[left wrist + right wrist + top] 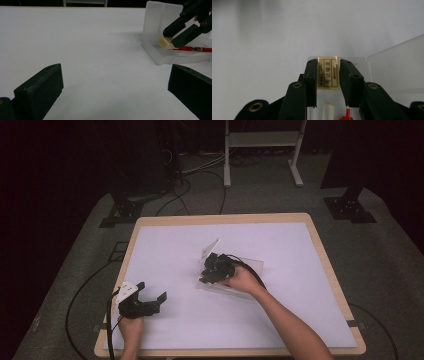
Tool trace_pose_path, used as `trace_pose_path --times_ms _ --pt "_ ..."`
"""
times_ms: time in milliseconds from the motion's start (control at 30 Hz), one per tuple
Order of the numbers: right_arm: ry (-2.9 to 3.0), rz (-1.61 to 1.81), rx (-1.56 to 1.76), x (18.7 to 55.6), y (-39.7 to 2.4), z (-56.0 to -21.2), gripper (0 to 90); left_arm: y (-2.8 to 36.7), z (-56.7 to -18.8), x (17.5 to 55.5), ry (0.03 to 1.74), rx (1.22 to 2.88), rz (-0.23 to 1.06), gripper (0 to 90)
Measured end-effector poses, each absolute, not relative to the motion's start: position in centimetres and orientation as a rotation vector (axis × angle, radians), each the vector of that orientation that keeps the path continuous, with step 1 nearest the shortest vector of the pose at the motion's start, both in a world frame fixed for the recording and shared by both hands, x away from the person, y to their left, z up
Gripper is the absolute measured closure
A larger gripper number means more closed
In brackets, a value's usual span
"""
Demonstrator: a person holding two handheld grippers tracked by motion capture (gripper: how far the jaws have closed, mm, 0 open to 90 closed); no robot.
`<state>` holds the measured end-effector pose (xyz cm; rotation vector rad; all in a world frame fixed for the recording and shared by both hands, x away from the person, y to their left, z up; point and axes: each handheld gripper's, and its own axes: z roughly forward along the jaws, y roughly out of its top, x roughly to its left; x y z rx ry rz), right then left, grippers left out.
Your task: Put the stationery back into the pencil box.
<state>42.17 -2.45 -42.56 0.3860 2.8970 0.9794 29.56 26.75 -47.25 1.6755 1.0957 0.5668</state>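
A cream eraser (328, 72) with printed characters sits between the two black jaws of my right gripper (328, 65), and both pads press on its sides. From the left gripper view, that right gripper (172, 37) holds the eraser (166, 42) just inside the end of a clear plastic box (152, 50). A red pen (192, 48) lies in the box behind it. In the high view the right gripper (212, 270) reaches into the box (252, 265) at mid-table. My left gripper (150, 292) rests near the front left, its jaws wide open around bare mat (115, 87).
The box's clear lid (211, 248) stands open on its far left side. A white stick-shaped item (329, 108) and the red pen (347, 113) lie in the box under my right jaws. The white mat (280, 320) covers the wooden table.
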Motion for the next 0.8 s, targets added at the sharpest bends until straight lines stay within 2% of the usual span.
trace_pose_path --times_ms 800 --pt "2.910 0.944 0.411 43.1 -2.0 -43.8 67.6 26.9 -47.2 29.5 1.089 1.671 0.563 0.0"
